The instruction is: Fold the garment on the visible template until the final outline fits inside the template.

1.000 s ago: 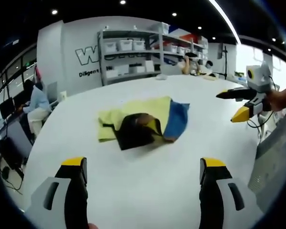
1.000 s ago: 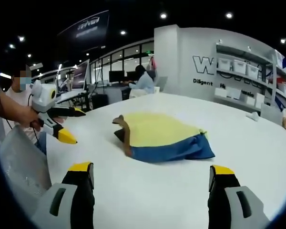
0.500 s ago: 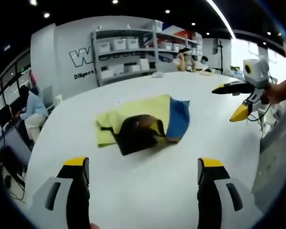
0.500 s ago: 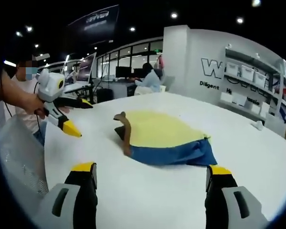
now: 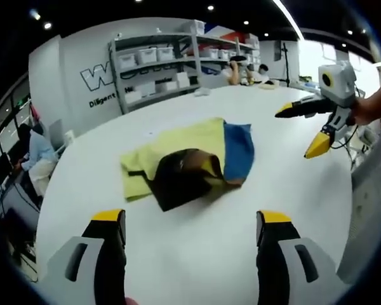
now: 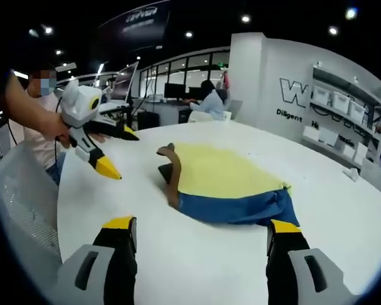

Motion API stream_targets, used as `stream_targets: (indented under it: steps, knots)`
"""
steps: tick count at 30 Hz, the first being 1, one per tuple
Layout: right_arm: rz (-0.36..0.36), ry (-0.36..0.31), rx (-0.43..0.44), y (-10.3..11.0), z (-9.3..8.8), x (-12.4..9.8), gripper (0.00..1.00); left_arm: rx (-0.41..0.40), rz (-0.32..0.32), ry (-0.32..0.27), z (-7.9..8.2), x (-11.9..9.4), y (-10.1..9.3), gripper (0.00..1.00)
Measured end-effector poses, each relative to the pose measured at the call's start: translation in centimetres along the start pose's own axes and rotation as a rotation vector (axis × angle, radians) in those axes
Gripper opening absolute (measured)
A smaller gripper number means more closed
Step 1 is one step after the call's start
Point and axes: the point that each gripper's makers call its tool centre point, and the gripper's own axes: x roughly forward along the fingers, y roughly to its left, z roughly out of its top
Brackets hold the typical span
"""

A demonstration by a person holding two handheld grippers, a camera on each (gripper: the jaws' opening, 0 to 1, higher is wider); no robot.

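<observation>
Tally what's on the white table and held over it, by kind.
Folded garment: 1
Tongs, both open and empty: 2, left and right
Total: 3

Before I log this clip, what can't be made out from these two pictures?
- Template: none can be told apart on the white table in the left gripper view; the folded garment may cover it.
- Garment type: folded, so its cut is hidden; the right gripper view shows its yellow and blue panels.
- Wall lettering: cut off by the shelving in the right gripper view.
- Shelf bins: too small to read.
</observation>
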Motion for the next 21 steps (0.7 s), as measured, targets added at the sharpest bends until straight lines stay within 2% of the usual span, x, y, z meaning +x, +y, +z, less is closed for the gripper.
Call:
stream_targets:
  steps: [6, 9, 21]
  knots:
    - [0.018, 0.011, -0.011, 0.2, -0.2, 0.8, 0.72, 0.040, -0.017, 0.014, 0.1, 0.8, 0.2, 0.74]
    - [0.041, 0.022, -0.016, 0.6, -0.2, 1.5, 0.70, 0.059, -0.025, 0.014, 0.4, 1.3, 0.5, 0.72]
    - [0.089, 0.064, -0.049, 1.6, -0.6, 3.7, 0.53, 0.130, -0.059, 0.010, 1.7, 3.2, 0.7, 0.58]
